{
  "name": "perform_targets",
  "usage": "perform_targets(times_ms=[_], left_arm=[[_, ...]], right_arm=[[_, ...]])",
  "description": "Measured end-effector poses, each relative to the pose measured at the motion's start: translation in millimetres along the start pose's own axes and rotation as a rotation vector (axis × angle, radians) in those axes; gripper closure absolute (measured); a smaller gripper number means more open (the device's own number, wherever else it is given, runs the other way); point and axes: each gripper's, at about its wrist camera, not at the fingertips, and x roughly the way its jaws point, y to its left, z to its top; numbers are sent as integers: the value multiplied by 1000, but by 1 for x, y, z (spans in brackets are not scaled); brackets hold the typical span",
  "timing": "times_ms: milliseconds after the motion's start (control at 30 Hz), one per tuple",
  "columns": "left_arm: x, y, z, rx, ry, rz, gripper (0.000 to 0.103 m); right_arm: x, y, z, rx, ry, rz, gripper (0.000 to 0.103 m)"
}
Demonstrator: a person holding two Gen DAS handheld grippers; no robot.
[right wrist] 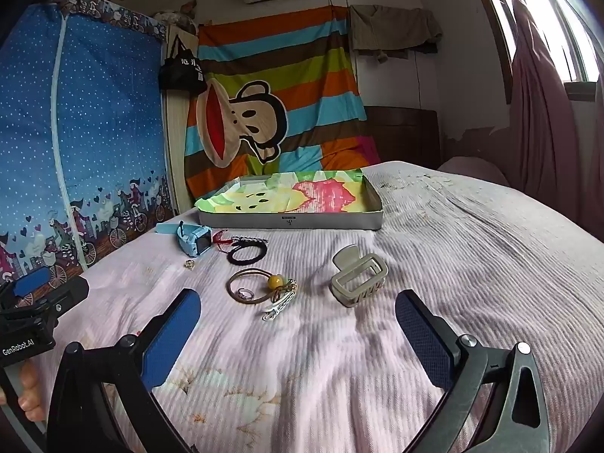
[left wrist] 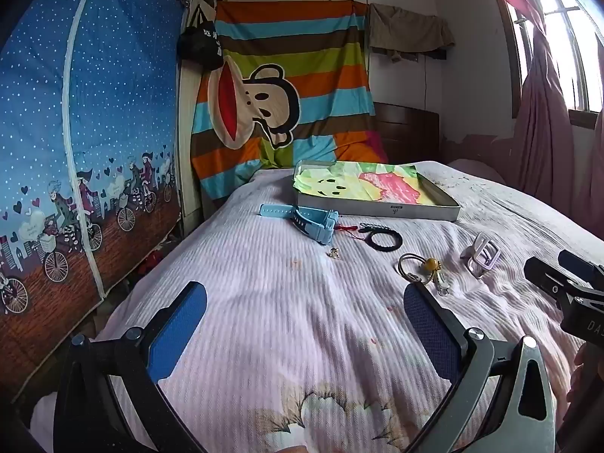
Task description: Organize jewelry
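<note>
- The jewelry lies loose on the bedspread (right wrist: 453, 264), scattered just in front of the shallow box (right wrist: 290, 222), which I take to be where it all belongs (its floor is lined with a bright printed cloth, and nothing is in it yet).
- Nearest the box sit a blue watch (right wrist: 193, 243), a red cord (right wrist: 222, 239) and a black bracelet (right wrist: 247, 255); a tiny earring (right wrist: 189, 263) lies apart on the left.
- Closer in, a hair tie with a yellow bead (right wrist: 260, 285) circles a ring (right wrist: 245, 294), touching a white clip (right wrist: 277, 307); a pale claw clip (right wrist: 358, 275) stands to its right.
- The right gripper (right wrist: 298, 328) hovers spread wide and empty, tilted down toward the claw clip and hair tie (probably sizing up a first pick).
- The left gripper (left wrist: 305, 324) is equally wide and holds nothing, facing the watch side, so each hand seems to cover its own half.
</note>
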Motion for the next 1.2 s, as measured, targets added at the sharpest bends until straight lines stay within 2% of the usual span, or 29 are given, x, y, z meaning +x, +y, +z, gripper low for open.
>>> perform_targets(times_ms=[1200], left_arm=[[-2,-2,3,12,-13,6,1]], right_arm=[[2,1,-1,-9,2,0,0]])
